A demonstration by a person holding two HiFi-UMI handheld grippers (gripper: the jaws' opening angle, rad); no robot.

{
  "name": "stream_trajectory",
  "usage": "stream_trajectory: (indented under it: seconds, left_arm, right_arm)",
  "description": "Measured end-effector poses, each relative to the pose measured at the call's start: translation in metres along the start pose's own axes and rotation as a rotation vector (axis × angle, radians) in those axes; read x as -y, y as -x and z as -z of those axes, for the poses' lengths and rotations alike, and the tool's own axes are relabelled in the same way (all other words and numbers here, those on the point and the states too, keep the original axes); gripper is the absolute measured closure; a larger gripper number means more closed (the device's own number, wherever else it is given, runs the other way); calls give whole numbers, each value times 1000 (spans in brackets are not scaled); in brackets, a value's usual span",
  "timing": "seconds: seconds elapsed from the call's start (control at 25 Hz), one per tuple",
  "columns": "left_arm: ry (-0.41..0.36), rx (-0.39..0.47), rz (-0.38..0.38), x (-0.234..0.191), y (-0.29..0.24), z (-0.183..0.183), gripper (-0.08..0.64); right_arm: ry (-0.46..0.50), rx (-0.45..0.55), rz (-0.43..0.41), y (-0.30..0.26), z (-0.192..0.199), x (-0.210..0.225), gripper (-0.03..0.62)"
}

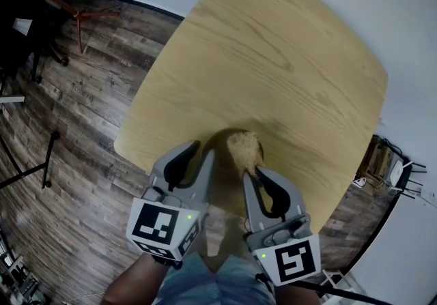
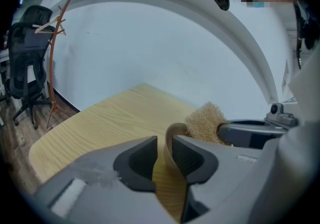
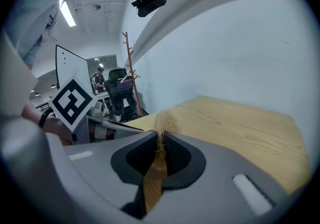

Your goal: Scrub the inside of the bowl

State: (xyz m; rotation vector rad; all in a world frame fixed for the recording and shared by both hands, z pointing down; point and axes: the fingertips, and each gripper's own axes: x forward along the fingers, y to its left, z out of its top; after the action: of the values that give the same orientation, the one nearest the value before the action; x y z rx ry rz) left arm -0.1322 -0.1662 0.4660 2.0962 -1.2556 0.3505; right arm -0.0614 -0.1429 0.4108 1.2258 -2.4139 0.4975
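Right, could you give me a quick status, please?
Left gripper open, astride bowl rim. Right gripper shut on scrubber, at bowl. Nothing blocking.

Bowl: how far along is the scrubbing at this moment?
Done: the right gripper is shut on the scrubber, which sits in the bowl. In hand: the left gripper has the bowl's rim between its jaws, but they stand apart, not clamped. Left: steady the bowl and scrub; how clean the inside is cannot be seen.
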Motion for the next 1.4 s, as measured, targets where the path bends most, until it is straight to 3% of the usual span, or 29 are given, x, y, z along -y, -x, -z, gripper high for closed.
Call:
stream_trajectory:
  seconds: [0.16,0.48,0.76,1.04,1.4]
  left_arm:
    - [-17,0,-16,0,-1,-1,517]
    - [-50,-11,-34,1,-3,-6,523]
    - [-190,-17,-68,12,-3,-20,526]
    - [-233,-26,-60,21,-7,-29,526]
    - [-206,-11,-50,26,-9,-36,528]
  right_arm:
    - [0,-2,-4,0,1,1,561]
    - [-2,-17,-15,-4,6,1,561]
    - [47,-92,-1,-9,17,2,561]
    - [71,-102,5,-27,19,12,563]
    - [78,-163,-142,-42,32,-9,565]
